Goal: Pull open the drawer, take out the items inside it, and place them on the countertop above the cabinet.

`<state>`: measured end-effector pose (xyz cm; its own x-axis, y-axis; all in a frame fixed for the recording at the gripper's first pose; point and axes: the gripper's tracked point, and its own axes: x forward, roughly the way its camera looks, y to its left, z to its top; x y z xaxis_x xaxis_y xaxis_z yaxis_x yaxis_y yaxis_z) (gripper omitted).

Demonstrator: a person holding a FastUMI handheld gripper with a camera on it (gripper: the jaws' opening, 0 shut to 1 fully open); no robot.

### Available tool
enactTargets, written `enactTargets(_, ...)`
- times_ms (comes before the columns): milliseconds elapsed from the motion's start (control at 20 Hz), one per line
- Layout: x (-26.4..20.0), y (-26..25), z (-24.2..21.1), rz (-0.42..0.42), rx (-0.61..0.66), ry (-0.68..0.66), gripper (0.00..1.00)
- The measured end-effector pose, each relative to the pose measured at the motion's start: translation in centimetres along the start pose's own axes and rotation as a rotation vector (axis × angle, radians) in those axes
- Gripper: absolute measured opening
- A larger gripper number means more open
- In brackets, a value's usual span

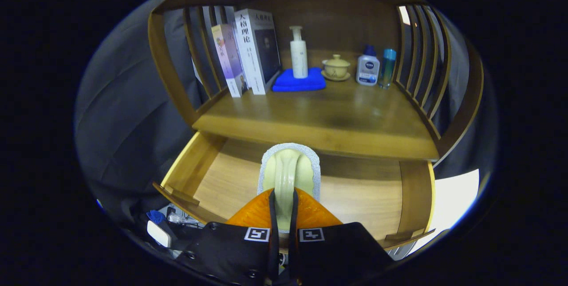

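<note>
The wooden drawer (pixel 213 179) stands pulled open below the countertop (pixel 319 117). My gripper (pixel 282 208) is shut on a pale green cleaning brush (pixel 288 170) with a white bristle rim, both fingers pressing its handle. The brush hangs above the drawer's bare floor, its head reaching up to the countertop's front edge. The rest of the drawer floor that I can see holds nothing else.
At the back of the countertop stand two books (pixel 248 53), a white pump bottle (pixel 298 53) on a folded blue cloth (pixel 298 82), a lidded tea cup (pixel 336 67), a white and blue bottle (pixel 368 67) and a teal bottle (pixel 387 67). Slatted wooden sides (pixel 417 55) flank the shelf.
</note>
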<state>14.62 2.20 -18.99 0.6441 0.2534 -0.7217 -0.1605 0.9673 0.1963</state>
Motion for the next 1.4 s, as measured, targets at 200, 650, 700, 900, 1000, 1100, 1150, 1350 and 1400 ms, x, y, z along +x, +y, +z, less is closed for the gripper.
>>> enactTargets(200,0.4,-0.5,2.6,-0.011,-0.005,-0.037,0.1)
enactTargets(650,3.0,-3.3,11.2,-0.048,0.042,-0.125,0.1)
enactTargets(700,3.5,-3.7,12.0,-0.054,0.055,-0.128,0.1)
enactTargets(900,5.3,-4.8,13.8,-0.06,0.111,-0.127,0.1)
enactTargets(1000,6.6,-5.0,14.1,-0.056,0.135,-0.116,0.1)
enactTargets(1100,7.7,-5.3,13.9,-0.055,0.163,-0.095,0.1)
enactTargets(1150,8.3,-5.6,13.8,-0.063,0.172,-0.08,0.1)
enactTargets(1350,10.0,-6.3,13.4,-0.083,0.189,-0.049,0.13)
enactTargets(1400,10.4,-6.0,13.3,-0.073,0.202,-0.036,0.13)
